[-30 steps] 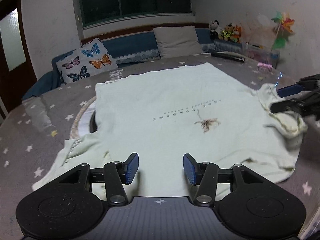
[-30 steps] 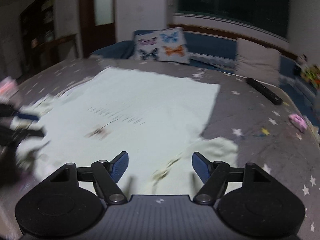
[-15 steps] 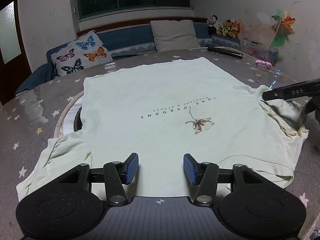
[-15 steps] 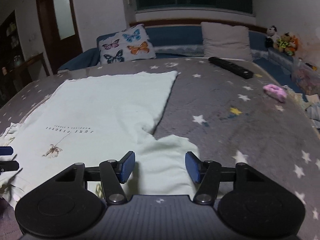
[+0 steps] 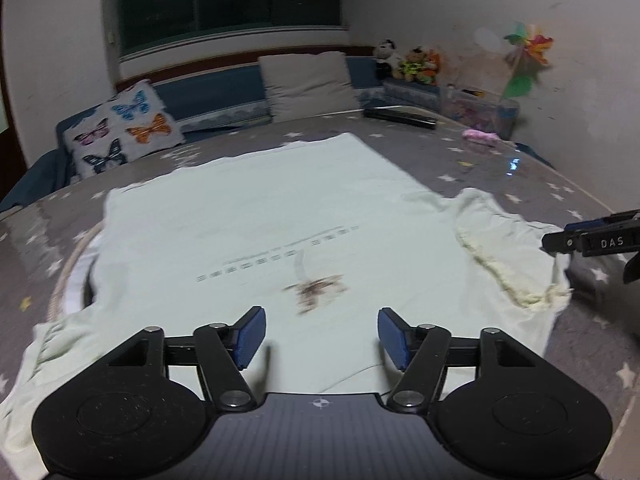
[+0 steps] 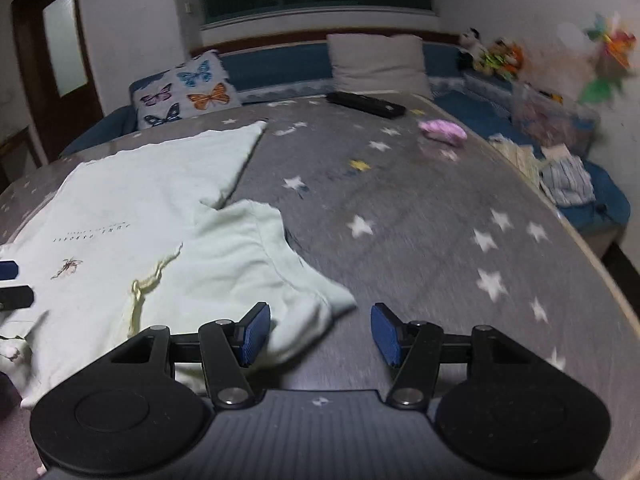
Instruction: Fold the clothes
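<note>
A pale green T-shirt (image 5: 260,224) lies spread flat on the grey star-patterned table, print side up, neck end toward me. It also shows in the right wrist view (image 6: 132,208), where one sleeve (image 6: 256,256) lies rumpled. My left gripper (image 5: 321,336) is open and empty, hovering over the shirt's near edge. My right gripper (image 6: 319,334) is open and empty, just past the sleeve's tip, over bare table. The right gripper's fingers (image 5: 592,236) show at the right edge of the left wrist view, beside the sleeve.
A black remote (image 6: 366,104) and a pink object (image 6: 442,130) lie on the table's far side. Cushions (image 5: 124,128) and a sofa stand behind it. Folded clothes (image 6: 560,172) lie off the right edge. A round hoop (image 5: 72,256) peeks from under the shirt at left.
Both grippers have opened wider. The right gripper has swung right, off the sleeve toward bare table. The left gripper has shifted slightly over the shirt's near edge.
</note>
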The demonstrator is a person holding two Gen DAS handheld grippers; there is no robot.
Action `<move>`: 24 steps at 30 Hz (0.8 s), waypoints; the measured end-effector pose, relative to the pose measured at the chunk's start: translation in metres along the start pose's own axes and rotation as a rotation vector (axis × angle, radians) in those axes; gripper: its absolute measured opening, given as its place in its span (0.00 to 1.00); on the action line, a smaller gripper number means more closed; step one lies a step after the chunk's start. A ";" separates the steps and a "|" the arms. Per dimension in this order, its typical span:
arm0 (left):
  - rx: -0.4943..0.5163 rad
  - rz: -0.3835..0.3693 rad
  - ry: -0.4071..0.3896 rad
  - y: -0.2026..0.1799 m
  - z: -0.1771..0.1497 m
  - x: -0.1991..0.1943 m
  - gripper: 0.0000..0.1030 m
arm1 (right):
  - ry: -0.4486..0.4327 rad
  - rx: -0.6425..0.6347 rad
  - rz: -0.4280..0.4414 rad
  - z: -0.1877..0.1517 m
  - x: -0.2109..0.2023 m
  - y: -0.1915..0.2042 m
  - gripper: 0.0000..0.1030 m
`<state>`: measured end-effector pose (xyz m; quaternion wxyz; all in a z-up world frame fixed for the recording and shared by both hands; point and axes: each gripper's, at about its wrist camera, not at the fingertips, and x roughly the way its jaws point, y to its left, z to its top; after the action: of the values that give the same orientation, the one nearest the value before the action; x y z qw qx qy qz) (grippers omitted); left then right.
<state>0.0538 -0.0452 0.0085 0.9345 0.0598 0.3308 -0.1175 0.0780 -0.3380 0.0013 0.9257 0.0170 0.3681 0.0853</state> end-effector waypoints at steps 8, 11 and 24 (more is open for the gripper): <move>0.092 -0.060 -0.025 -0.049 0.014 0.016 0.65 | -0.020 0.031 0.013 -0.001 -0.002 0.004 0.46; 0.143 -0.080 -0.030 -0.068 0.014 0.019 0.65 | -0.013 0.009 0.009 -0.004 -0.002 0.007 0.45; 0.320 -0.104 -0.052 -0.108 -0.008 0.019 0.67 | -0.030 0.002 0.013 -0.010 -0.020 0.002 0.42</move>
<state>0.0353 -0.1515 -0.0132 0.9139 0.1876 0.2861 -0.2185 0.0565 -0.3394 0.0079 0.9305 0.0215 0.3541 0.0908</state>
